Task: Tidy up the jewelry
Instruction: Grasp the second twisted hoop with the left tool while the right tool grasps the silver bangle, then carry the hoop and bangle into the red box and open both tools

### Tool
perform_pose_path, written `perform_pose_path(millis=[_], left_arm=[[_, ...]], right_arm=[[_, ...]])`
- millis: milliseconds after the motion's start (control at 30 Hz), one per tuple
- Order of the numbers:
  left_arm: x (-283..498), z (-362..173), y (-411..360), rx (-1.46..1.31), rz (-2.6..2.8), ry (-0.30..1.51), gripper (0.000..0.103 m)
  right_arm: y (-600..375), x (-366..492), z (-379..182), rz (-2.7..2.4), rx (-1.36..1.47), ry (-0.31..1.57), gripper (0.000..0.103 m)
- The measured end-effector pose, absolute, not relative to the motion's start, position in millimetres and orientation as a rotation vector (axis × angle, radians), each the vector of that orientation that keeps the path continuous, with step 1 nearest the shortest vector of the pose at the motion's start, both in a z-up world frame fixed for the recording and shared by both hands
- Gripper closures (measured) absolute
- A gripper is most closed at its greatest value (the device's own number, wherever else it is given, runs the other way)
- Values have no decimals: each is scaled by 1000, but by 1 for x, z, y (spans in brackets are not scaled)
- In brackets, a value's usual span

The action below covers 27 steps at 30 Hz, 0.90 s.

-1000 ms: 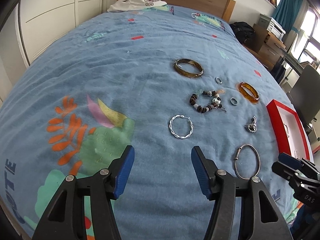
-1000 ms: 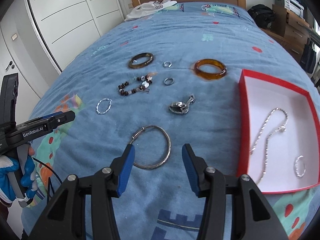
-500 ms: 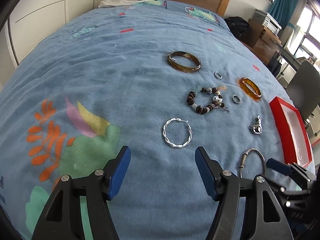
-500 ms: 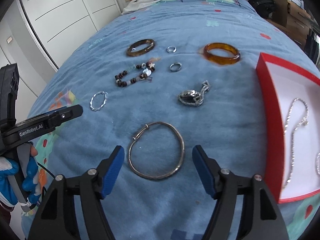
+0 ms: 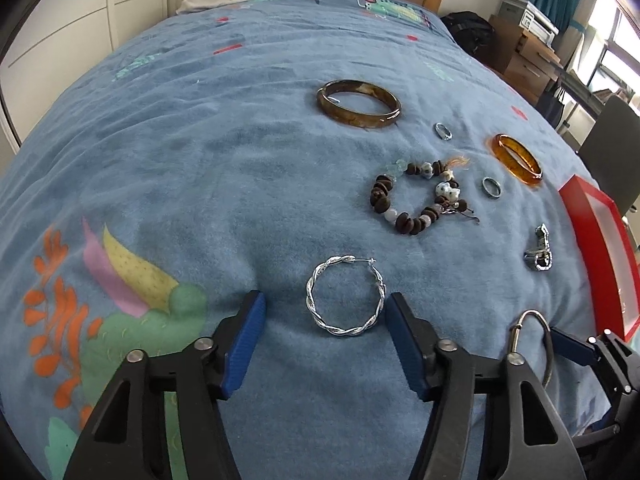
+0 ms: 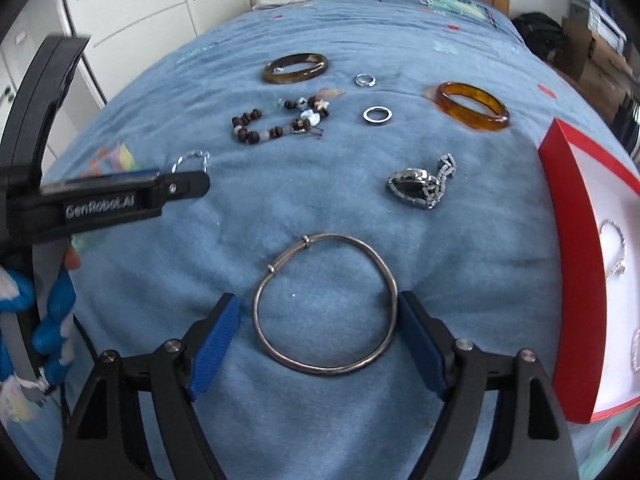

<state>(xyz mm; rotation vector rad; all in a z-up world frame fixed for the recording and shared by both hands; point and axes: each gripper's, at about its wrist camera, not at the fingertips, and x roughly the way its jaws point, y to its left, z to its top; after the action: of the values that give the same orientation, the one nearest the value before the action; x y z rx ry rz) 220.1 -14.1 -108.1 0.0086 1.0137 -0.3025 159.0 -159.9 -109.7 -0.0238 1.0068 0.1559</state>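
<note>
The left gripper [image 5: 324, 332] sits low in its own view, its 2 blue pads spread around the twisted silver hoop [image 5: 345, 297], which lies flat on the blue blanket [image 5: 180, 152]. The right-hand pad looks just beside the hoop's rim; whether it touches I cannot tell, and the left-hand pad stands clear. These jaws have just been closing a little, with the hoop between them and not pinched.

The right gripper [image 6: 318, 340] is at the bottom centre of its view, its pads spread wide around the plain silver bangle [image 6: 326, 304]. The right-hand pad is at the bangle's edge and the left-hand one apart. These jaws have just been opening, bangle between them and ungripped.

Above the bangle, right of centre, lies a silver pendant with chain [image 6: 422, 188]. Higher up sit a beaded bracelet [image 6: 276, 124], 2 small rings [image 6: 377, 114], a dark brown bangle [image 6: 295, 68] and an amber bangle [image 6: 472, 106]. The red box [image 6: 568, 240] fills the right edge, holding a silver chain [image 6: 616, 248] on its white floor.
</note>
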Motion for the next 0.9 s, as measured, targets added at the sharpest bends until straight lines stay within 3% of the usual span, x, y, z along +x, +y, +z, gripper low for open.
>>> perform_pose_path(millis=[133, 900], left_arm=[[220, -109, -10, 13, -288, 1008, 65], [173, -54, -28, 7, -364, 936, 65]], right_arm=[[-164, 158, -108, 158, -38, 1008, 33], [-194, 123, -38, 166, 34, 889, 34]])
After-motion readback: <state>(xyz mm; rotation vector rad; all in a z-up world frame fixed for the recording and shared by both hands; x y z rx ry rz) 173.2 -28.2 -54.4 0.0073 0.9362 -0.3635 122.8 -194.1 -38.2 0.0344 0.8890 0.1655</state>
